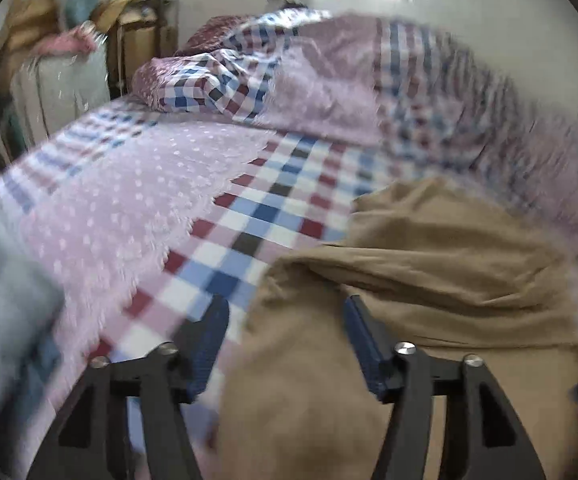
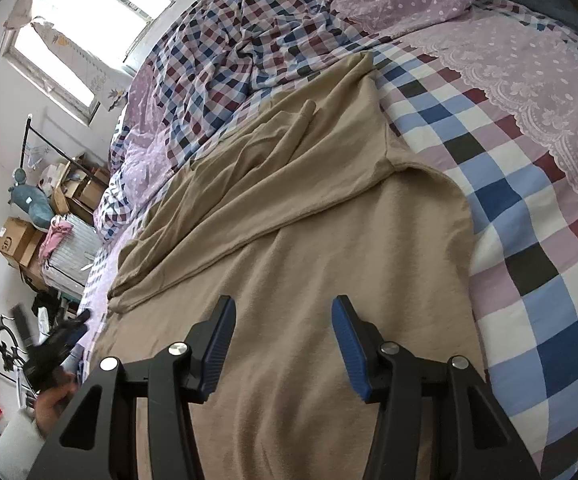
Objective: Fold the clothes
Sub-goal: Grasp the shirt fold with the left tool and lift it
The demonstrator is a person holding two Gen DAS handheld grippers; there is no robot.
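I have a tan garment [image 2: 289, 264] spread across the bed [image 2: 529, 208], lying on the checked sheet in blue, red, white and black squares. Part of the garment is folded back over itself, the folded layer bunched in ridges toward the rumpled checked duvet [image 2: 225, 60] heaped at the far side of it. A lilac dotted panel with a lace edge [image 2: 537, 80] runs along the sheet on the garment's other side.

My right hand-held gripper [image 2: 283, 312] hovers over the garment's flat part, fingers spread wide and empty. My left hand-held gripper [image 1: 285, 312] is also spread wide, with the tan cloth lying between and beneath its fingers; that view is motion-blurred, so I cannot tell whether it touches the cloth.

Beyond the duvet a bright window [image 2: 85, 36] sits in a pale wall. Past the garment's far end stand cardboard boxes [image 2: 17, 240] and a pink cloth [image 2: 55, 236] draped on a white unit.
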